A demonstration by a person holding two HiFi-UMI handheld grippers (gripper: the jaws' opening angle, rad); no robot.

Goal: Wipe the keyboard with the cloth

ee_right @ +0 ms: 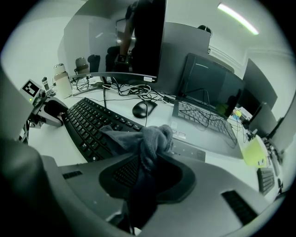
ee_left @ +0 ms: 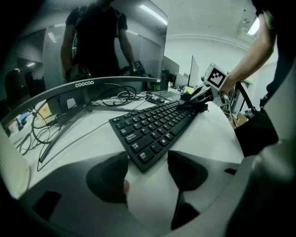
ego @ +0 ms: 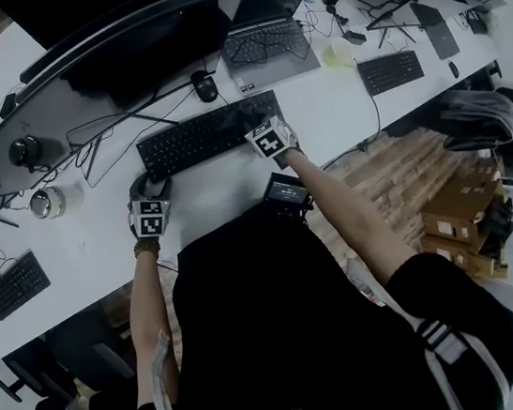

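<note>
The keyboard (ego: 209,135) lies on the white worktop (ego: 103,259) in front of the person, just below a curved monitor (ego: 123,66). The right gripper (ee_right: 145,178) stands over the keyboard's right end. Its jaws are clamped on a grey cloth (ee_right: 150,139), which bunches up out of them and spreads over the keys at that end. The left gripper (ee_left: 148,171) is at the keyboard's left end, low over the worktop. Its jaws are apart, and the near left corner of the keyboard shows in the gap between them, but the pads do not press on it. Just behind the keyboard's right end lies a mouse (ee_right: 141,109), and beside the mouse is an open laptop (ee_right: 203,115).
</note>
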